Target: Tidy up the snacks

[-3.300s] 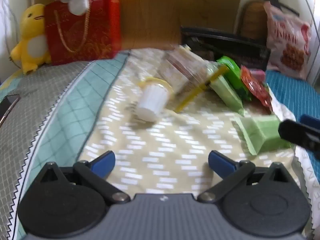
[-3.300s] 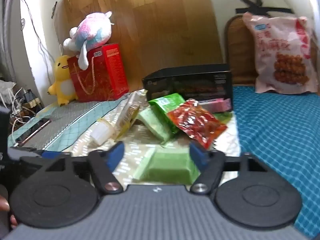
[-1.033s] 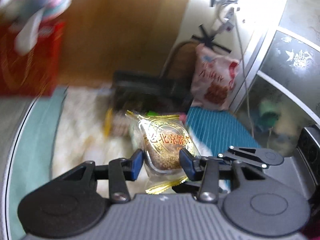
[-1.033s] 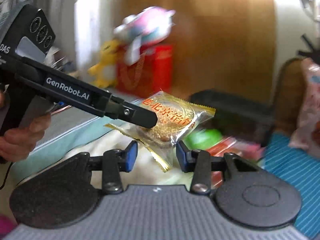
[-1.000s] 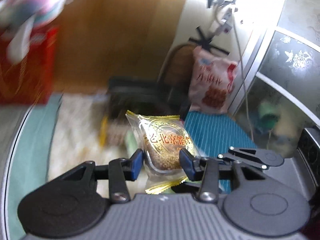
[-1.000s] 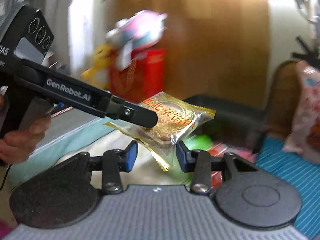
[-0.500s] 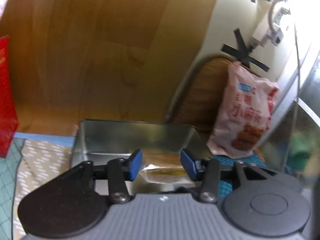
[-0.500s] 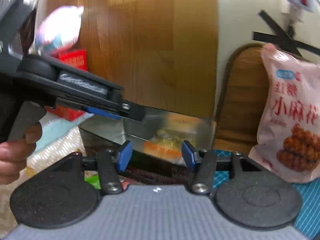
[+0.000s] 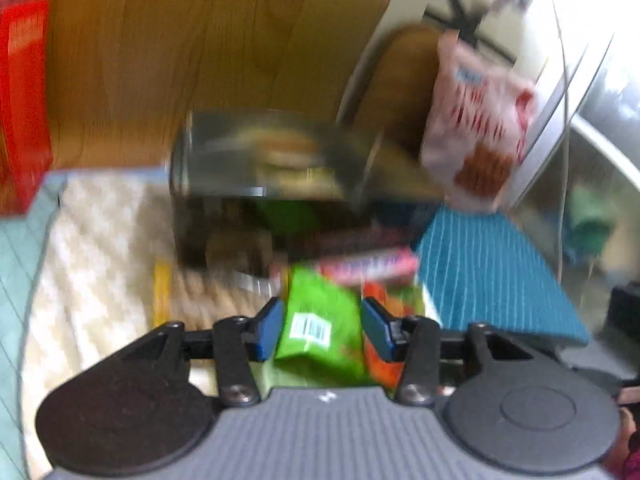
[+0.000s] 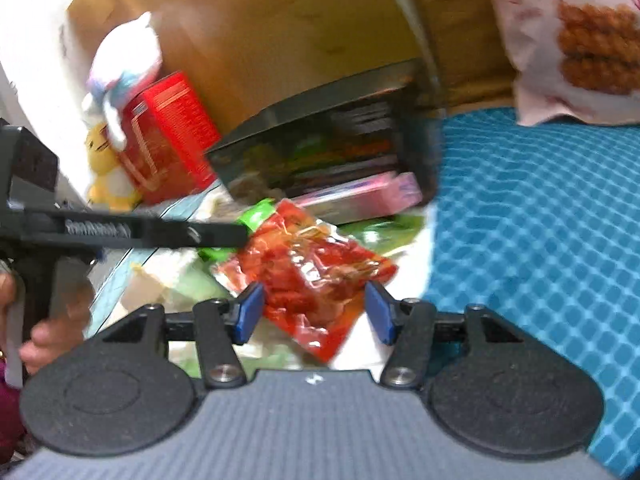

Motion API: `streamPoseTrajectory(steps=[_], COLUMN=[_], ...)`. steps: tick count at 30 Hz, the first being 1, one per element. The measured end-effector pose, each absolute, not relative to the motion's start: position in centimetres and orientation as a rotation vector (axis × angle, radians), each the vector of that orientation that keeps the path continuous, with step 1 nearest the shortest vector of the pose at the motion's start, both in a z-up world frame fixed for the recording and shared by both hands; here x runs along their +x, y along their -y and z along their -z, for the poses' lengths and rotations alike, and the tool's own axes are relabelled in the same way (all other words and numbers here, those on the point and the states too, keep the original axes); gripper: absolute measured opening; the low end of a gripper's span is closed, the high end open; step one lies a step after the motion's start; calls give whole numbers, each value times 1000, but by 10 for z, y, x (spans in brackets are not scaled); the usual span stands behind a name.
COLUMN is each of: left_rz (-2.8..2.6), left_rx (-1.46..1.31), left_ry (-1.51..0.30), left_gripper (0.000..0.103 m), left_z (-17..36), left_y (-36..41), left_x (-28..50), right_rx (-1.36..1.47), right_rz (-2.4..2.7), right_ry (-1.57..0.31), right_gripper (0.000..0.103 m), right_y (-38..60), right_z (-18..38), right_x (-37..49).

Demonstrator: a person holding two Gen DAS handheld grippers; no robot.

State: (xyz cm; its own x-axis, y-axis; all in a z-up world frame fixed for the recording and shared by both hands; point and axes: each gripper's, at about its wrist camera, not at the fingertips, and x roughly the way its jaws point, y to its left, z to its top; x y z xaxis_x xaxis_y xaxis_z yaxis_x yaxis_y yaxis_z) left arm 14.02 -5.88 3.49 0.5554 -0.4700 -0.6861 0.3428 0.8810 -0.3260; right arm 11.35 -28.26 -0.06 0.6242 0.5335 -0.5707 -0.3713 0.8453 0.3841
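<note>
A dark metal tin (image 9: 224, 196) stands at the back of the bed with snack packs inside; it also shows in the right wrist view (image 10: 344, 148). My left gripper (image 9: 322, 330) is open, its fingers either side of a green snack pack (image 9: 320, 320) lying on the cloth. My right gripper (image 10: 312, 312) is open over a red snack pack (image 10: 312, 272). A pink box (image 10: 360, 196) lies against the tin's front. The left gripper's arm (image 10: 152, 234) reaches in from the left in the right wrist view.
A red gift bag (image 10: 168, 136) with plush toys stands at the back left. A large pink snack bag (image 10: 580, 40) leans at the back right. A blue checked mat (image 10: 540, 240) covers the right side. A yellow-edged pack (image 9: 164, 296) lies left of the green one.
The gold mooncake pack has left my left gripper and is in the tin. Both grippers have dropped back from the tin to the snack pile, and their fingers have spread wider.
</note>
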Motion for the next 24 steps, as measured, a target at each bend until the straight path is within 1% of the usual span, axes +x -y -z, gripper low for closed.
streamPoseTrajectory(steps=[3,4,5,8,10,12,15,19,21,22,23,24], left_rz=[537,535,512,507,524,533,538,442,400,377,344,306], left_rx=[-175,-175,-160,-187,-243,-247,-236,-270,-309,-317,-310,-299], left_ry=[-873,-861,-844,-841,-878,-887,-858,-791,-768,-756,-744,-736], left_gripper=[40,35,34,35,35,38,43,45,49,57,67,70], left_z=[-26,-26,-27,-27,-23,-22,-34,-57,-63,-65,-64,-62], left_y=[60,59,57,41,26,13,-5,-26,-28,-27,-25,-22], left_x=[120,109,98,72,55,38,21,39,64,78,94,108], right_rx=[178,127,76,31,18,32,38,190,232,248,265,293], right_rz=[-602,-599,-607,-696,-789,-860,-773,-535,-415,-379,-355,-338], right_ry=[-719,-702,-694,-711,-734,-739,-635,-594,-603,-615,-634,-662], right_gripper=[59,59,59,60,59,58,58,58,56,56,49,44], right_y=[256,246,236,219,212,216,235,269,281,286,293,294], right_z=[-6,-7,-8,-9,-13,-21,-43,-50,-40,-35,-31,-23], right_x=[99,89,82,62,52,46,51,95,122,132,138,148])
